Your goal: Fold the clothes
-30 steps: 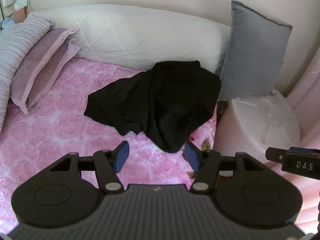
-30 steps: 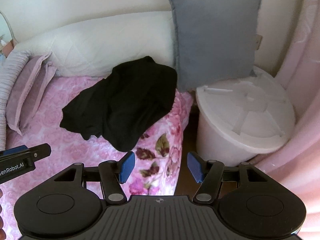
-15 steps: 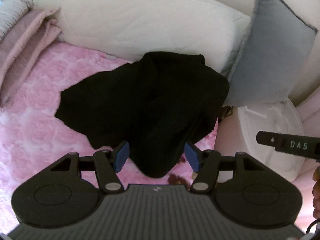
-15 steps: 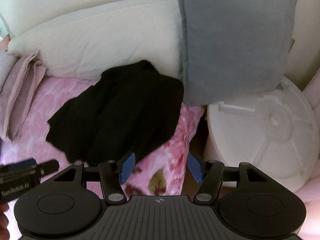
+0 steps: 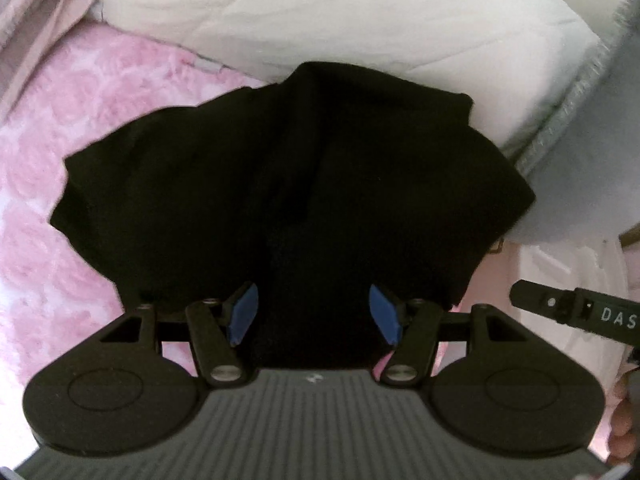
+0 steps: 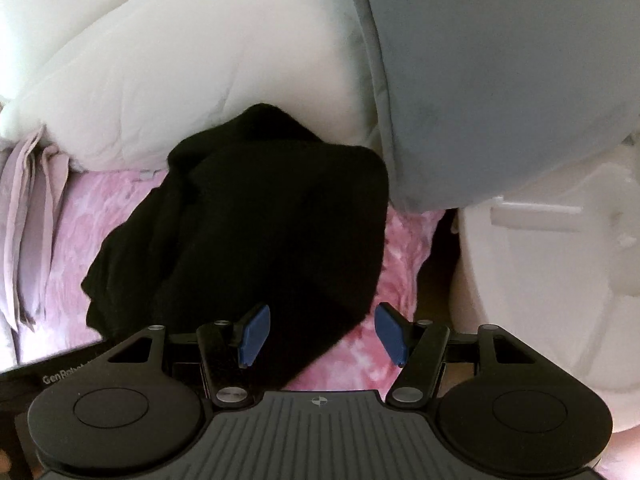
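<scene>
Left wrist view: your left gripper (image 5: 314, 312) has its blue pads (image 5: 242, 312) spread wide, and they grip nothing. The black garment (image 5: 280, 184) lies crumpled on the pink floral bedspread (image 5: 60, 140), and its near edge fills the gap between your fingers, though neither pad is pressed into the cloth. The far edge of the garment rests against the white quilted bolster (image 5: 340, 20) along the back of the bed. A mauve pillow (image 5: 36, 8) shows at the upper left. To the right, the garment's side sits just beside the grey cushion (image 5: 600, 140). Your right gripper (image 5: 576, 312) pokes in from the right edge, over a white lidded bin (image 5: 568, 264); from here you cannot tell how its jaws stand.

Right wrist view: your right gripper (image 6: 320, 334) is also wide open and holding nothing. The black garment (image 6: 256, 220) lies ahead and to the left, with its near corner reaching between the fingers on the left pad's (image 6: 254, 334) side; pink bedspread (image 6: 360, 344) shows in the rest of the gap. The garment's upper edge leans against the white bolster (image 6: 180, 60), and its right side touches the grey cushion (image 6: 500, 80). The white bin (image 6: 560, 260) stands off the bed at the right. Your left gripper (image 6: 60, 372) shows at the lower left edge.
</scene>
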Action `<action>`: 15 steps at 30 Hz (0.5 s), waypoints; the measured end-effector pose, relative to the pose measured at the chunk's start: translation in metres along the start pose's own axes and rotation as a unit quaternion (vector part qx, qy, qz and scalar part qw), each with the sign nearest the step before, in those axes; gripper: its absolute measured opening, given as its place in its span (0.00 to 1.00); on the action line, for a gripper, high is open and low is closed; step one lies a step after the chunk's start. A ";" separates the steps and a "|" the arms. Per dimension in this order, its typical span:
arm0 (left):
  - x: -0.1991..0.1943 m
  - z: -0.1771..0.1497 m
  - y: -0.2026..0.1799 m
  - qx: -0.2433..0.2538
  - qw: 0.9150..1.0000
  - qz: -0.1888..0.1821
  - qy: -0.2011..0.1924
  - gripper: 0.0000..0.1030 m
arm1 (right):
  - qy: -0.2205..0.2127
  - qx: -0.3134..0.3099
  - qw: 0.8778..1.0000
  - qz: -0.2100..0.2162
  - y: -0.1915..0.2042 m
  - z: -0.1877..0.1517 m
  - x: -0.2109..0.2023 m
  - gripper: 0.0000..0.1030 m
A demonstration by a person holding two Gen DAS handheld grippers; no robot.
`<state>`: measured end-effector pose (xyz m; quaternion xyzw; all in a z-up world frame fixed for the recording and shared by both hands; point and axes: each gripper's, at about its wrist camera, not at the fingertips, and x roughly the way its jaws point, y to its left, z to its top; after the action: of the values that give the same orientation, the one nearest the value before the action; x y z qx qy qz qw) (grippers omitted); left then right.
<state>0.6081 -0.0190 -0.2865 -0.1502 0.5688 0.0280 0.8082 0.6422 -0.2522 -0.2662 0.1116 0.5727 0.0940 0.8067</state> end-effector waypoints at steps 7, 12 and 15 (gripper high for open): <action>0.042 0.015 0.022 -0.082 0.995 -0.039 0.033 0.58 | -0.003 0.060 0.997 0.047 -0.009 0.020 0.039 0.60; 0.070 0.018 0.034 -0.127 0.989 -0.060 0.044 0.59 | 0.014 0.137 0.986 0.089 -0.022 0.026 0.071 0.60; 0.073 0.020 0.039 -0.134 0.987 -0.079 0.038 0.43 | 0.024 0.162 0.980 0.112 -0.026 0.025 0.084 0.47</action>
<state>0.6436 0.0143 -0.3566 -0.3029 0.5768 0.0346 0.7579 0.6942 -0.2557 -0.3412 0.3023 0.5837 0.0925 0.7479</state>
